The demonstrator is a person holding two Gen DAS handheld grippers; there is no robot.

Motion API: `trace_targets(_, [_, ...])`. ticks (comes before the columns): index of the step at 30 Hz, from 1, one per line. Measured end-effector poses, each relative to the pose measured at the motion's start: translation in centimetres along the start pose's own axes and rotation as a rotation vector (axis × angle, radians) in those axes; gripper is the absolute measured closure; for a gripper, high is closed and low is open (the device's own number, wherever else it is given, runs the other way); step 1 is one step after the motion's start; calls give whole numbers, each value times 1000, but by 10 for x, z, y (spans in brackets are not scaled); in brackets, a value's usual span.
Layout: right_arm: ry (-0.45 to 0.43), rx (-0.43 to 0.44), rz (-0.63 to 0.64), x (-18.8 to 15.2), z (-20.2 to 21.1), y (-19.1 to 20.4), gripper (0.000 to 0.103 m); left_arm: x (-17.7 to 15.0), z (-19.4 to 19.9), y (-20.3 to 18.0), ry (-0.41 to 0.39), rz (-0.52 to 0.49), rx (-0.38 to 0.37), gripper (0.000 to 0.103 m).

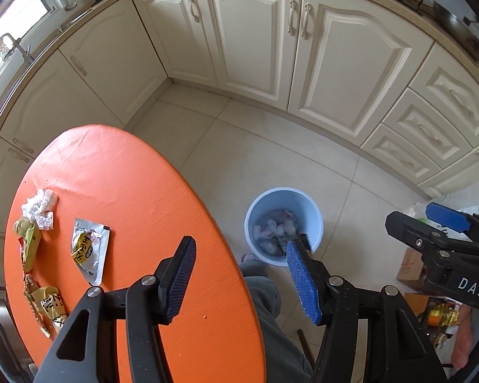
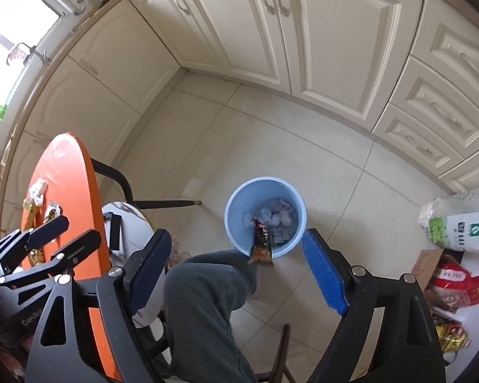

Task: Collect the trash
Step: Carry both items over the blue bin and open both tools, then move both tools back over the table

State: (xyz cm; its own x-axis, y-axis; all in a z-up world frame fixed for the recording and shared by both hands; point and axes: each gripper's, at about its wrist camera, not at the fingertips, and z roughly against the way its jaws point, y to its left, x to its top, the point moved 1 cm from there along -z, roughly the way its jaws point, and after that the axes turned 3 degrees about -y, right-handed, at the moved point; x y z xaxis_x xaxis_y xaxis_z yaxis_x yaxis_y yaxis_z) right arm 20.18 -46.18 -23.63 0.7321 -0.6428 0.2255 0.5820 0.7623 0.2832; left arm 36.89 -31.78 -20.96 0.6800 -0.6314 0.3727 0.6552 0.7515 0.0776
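Observation:
On the orange round table [image 1: 137,191] lie a crumpled white tissue [image 1: 39,208], a silver sachet with a yellow label [image 1: 89,249] and yellow wrappers [image 1: 30,244]. My left gripper [image 1: 241,279] hangs open and empty over the table's right edge. The blue bin [image 2: 239,191] stands on the floor with tissues inside. A dark orange snack wrapper [image 2: 261,244] sits upright at the bin's near rim, clear of the fingers; whether it rests or falls I cannot tell. My right gripper [image 2: 236,269] stands wide open above the bin, nothing between its pads.
Cream cabinets [image 1: 249,41] line the walls behind. A person's trouser leg [image 2: 204,290] is under the grippers, next to the bin. A white stool [image 2: 127,223] stands by the table. Bags and a cardboard box [image 2: 444,265] crowd the floor at right.

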Motion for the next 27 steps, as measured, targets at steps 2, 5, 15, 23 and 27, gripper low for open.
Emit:
trace_targets(2, [9, -5, 5, -1, 1, 3, 17, -3, 3, 2, -1, -2, -2, 48])
trace_targets(5, [19, -17, -5, -4, 2, 3, 17, -10, 10, 4, -7, -9, -8, 48])
trace_targets(15, [16, -52, 1, -16, 17, 5, 17, -30, 32, 8, -25, -11, -38, 48])
trace_targets(23, [-7, -77, 16, -28, 34, 20, 16, -57, 60, 27, -49, 7, -50, 48])
trace_targets(27, [-19, -78, 49, -35, 43, 38, 16, -75, 79, 44, -68, 33, -49, 48])
